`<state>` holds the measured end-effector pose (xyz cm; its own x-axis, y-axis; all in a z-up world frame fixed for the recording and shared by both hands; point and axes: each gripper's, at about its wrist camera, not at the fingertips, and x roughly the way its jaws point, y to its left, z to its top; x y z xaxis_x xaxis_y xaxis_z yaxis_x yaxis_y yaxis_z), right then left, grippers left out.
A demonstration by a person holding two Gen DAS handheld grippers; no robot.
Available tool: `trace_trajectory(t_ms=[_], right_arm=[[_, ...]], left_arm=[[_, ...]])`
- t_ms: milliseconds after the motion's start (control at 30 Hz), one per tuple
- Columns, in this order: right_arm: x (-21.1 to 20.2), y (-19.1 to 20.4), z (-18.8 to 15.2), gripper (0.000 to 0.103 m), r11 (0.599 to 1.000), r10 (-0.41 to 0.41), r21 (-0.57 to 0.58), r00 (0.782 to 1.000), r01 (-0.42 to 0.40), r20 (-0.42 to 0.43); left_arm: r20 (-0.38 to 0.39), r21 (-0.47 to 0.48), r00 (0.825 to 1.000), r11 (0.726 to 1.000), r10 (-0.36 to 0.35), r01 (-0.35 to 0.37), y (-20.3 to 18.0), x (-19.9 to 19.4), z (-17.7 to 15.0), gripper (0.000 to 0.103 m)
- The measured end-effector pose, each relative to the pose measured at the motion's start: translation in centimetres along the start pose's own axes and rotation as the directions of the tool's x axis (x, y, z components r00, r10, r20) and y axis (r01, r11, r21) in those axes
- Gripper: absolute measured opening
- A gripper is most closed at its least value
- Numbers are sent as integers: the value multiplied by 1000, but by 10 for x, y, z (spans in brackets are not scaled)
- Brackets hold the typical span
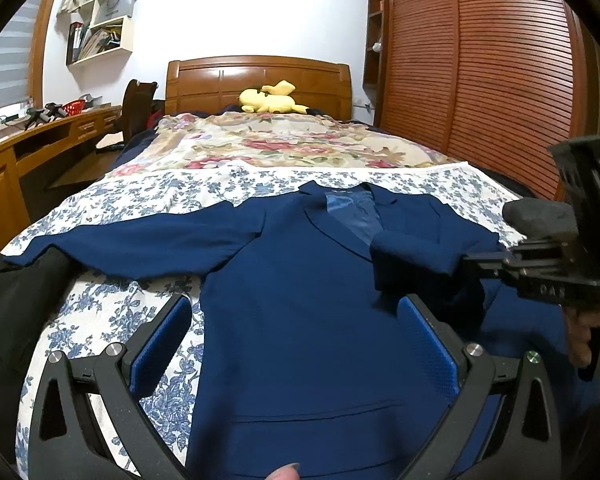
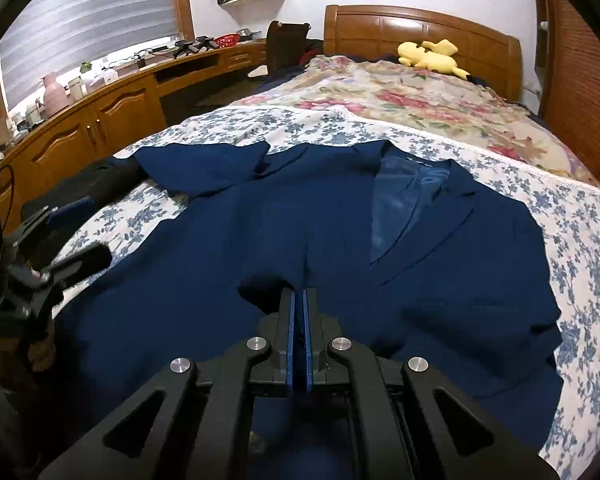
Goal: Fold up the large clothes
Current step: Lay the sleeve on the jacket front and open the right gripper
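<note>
Both fingers of the left gripper (image 1: 300, 344) stand wide apart, blue pads facing each other, with nothing between them; they hover over the lower front of the jacket (image 1: 312, 320). On the right gripper (image 2: 299, 320) the fingers are clamped together on a fold of the jacket's cloth, most likely the sleeve (image 1: 416, 256), which the left view shows drawn across the chest from the right gripper's tip (image 1: 476, 260).

Spread front-up on the quilt (image 1: 112, 320), the navy jacket has its collar toward the headboard (image 1: 260, 80) and its paler lining (image 2: 400, 208) showing at the open neck. Its other sleeve (image 1: 140, 240) lies stretched flat to the left, its end near a black garment (image 1: 16, 304) at the bed's edge. A floral blanket (image 1: 284, 144) covers the far half of the bed, with a yellow plush (image 1: 272, 98) beside the headboard. A desk (image 2: 112, 92) runs along the left wall, and a slatted wardrobe (image 1: 480, 68) stands on the right.
</note>
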<state>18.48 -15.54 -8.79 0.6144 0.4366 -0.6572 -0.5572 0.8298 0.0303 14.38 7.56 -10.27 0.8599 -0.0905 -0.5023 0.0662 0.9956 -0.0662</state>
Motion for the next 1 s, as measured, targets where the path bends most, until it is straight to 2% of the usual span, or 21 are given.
trace_trajectory(t_ms=[67, 167, 233, 333, 467, 667, 733, 800, 1000], right_arm=[[-5, 4, 7, 6, 999, -46, 11, 999, 46, -4], [-11, 2, 5, 11, 999, -19, 39, 1000, 19, -4], [-16, 2, 1, 25, 999, -15, 51, 1000, 15, 1], [-29, 3, -16, 37, 998, -22, 61, 999, 21, 26], [-46, -3, -37, 38, 996, -54, 77, 997, 51, 46], [-47, -33, -56, 38, 989, -112, 107, 992, 107, 49], [-45, -40, -60, 39, 987, -108, 124, 993, 102, 39], [-46, -41, -63, 38, 988, -103, 116, 994, 98, 35], [-54, -43, -67, 38, 991, -88, 103, 996, 85, 19]], left_arm=[[1, 3, 1000, 1000, -4, 4, -1, 0, 0, 103], [3, 17, 1000, 1000, 2, -2, -4, 0, -1, 103], [-1, 22, 1000, 1000, -1, 1, -6, 1, -2, 103], [-5, 30, 1000, 999, -10, 11, -11, 0, -2, 103], [-7, 42, 1000, 999, -23, 23, -23, -3, -1, 103], [-19, 63, 998, 996, -55, 56, -50, -2, 8, 103], [-31, 64, 997, 995, -74, 76, -56, 1, 13, 103], [-51, 71, 995, 993, -86, 90, -64, 6, 17, 97], [-102, 132, 992, 987, -78, 91, -94, 29, 33, 93]])
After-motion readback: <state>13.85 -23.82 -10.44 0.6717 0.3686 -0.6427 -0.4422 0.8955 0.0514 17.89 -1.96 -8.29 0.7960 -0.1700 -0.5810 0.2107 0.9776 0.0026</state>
